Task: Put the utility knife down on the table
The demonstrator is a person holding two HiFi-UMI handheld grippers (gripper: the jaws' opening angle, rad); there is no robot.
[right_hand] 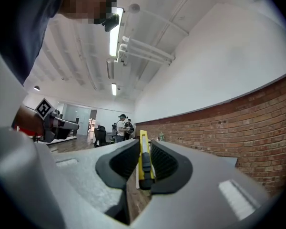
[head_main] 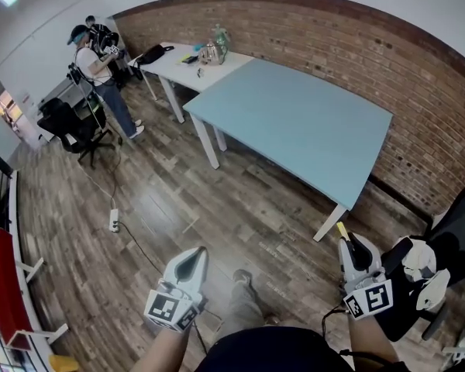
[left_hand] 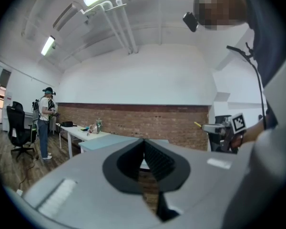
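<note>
Jaws of your right gripper (head_main: pixel 350 246) were clamped on the yellow knife (right_hand: pixel 143 162). Its length ran along them, tip poking out ahead. The blue counter (head_main: pixel 294 122) lay ahead of those jaws, still apart, nearer this hand. Your left gripper (left_hand: pixel 144 150) had its jaws together, holding nothing.

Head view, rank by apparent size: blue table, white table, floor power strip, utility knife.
1. blue table
2. white table (farther off)
3. power strip and utility knife: unranked, both tiny; only the knife's yellow tip shows past the right gripper.
</note>
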